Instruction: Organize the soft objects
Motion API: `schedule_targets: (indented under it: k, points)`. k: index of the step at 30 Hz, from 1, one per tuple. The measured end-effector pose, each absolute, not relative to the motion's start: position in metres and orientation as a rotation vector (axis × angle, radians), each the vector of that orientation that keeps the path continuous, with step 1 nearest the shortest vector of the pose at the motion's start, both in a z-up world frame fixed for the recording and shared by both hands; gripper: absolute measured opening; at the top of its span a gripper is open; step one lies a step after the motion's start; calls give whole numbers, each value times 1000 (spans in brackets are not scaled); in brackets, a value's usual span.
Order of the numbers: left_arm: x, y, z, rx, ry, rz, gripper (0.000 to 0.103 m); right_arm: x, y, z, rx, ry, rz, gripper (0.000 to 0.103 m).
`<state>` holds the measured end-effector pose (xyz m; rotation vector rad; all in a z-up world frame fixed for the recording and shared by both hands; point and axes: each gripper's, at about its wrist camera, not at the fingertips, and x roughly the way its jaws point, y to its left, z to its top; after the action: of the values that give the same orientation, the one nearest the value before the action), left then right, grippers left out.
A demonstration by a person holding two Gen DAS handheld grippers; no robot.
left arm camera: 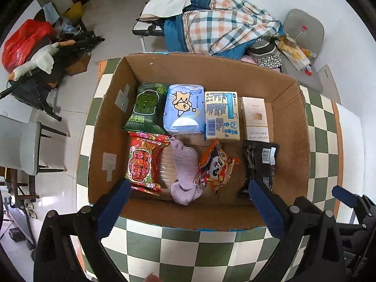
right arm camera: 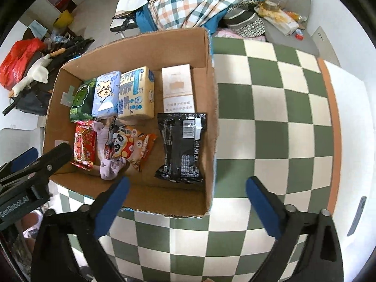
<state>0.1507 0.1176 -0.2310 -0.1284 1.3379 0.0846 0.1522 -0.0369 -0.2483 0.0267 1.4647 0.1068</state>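
An open cardboard box (left arm camera: 110,122) (right arm camera: 209,75) stands on the checkered table. Its back row holds a green wipes pack (left arm camera: 145,110), a blue tissue pack (left arm camera: 184,111), a cream tissue pack (left arm camera: 222,115) and a white carton (left arm camera: 256,119). In front lie a red pack (left arm camera: 143,162), a lilac sock (left arm camera: 184,171), an orange panda snack bag (left arm camera: 217,164) and a black pack (left arm camera: 260,162) (right arm camera: 182,145). My left gripper (left arm camera: 189,193) is open and empty above the box's near wall. My right gripper (right arm camera: 188,189) is open and empty over the box's near right corner.
The green-and-white checkered tablecloth (right arm camera: 270,122) extends right of the box. A white sheet (right arm camera: 347,122) lies at the table's right edge. Beyond are a plaid blanket (left arm camera: 223,23), a grey chair (left arm camera: 303,30), a white chair (left arm camera: 21,145) and floor clutter (left arm camera: 35,54).
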Motion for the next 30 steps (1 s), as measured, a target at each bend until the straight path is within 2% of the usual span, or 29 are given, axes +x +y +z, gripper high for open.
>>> schedule_targets:
  k: [7, 12, 21, 30]
  points:
    - [136, 113, -210, -111, 1296, 94, 103, 143, -38, -231, 1, 1412, 81, 103]
    - [115, 111, -170, -107, 1233, 88, 103, 128, -44, -202, 21, 1369, 88, 103]
    - [56, 99, -86, -68, 1110, 61, 103, 67, -62, -100, 59, 1214, 124, 103]
    - [7, 91, -39, -62, 1040, 75, 103, 7, -71, -18, 14, 1065, 109, 103]
